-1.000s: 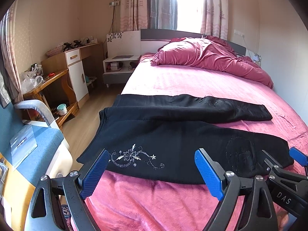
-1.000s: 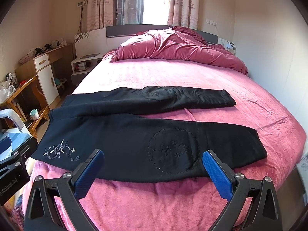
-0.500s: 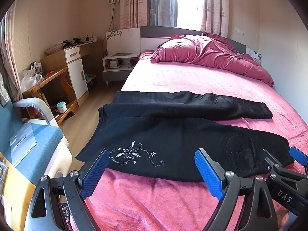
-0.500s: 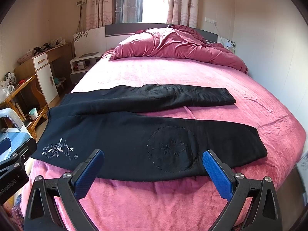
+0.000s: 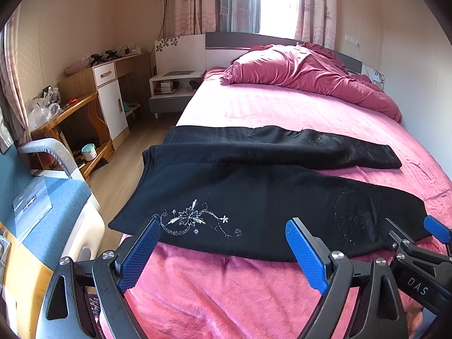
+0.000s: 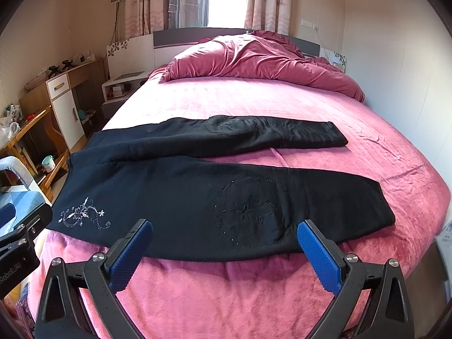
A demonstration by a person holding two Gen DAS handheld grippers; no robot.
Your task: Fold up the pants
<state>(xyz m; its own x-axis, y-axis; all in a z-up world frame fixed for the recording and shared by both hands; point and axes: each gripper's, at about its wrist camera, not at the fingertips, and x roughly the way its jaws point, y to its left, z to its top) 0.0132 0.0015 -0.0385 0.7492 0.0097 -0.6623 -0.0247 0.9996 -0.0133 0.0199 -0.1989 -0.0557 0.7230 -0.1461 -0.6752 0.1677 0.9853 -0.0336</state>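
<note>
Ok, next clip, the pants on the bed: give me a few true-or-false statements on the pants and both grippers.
1. The black pants lie spread flat on the pink bed. True.
2. The left gripper is shut on the waistband. False: it is open and holds nothing.
3. The right gripper is open, short of the near pant leg. True.
4. The two legs are stacked one on the other. False: they lie apart, with pink sheet between them.
5. White floral embroidery sits near the waist end. True.
</note>
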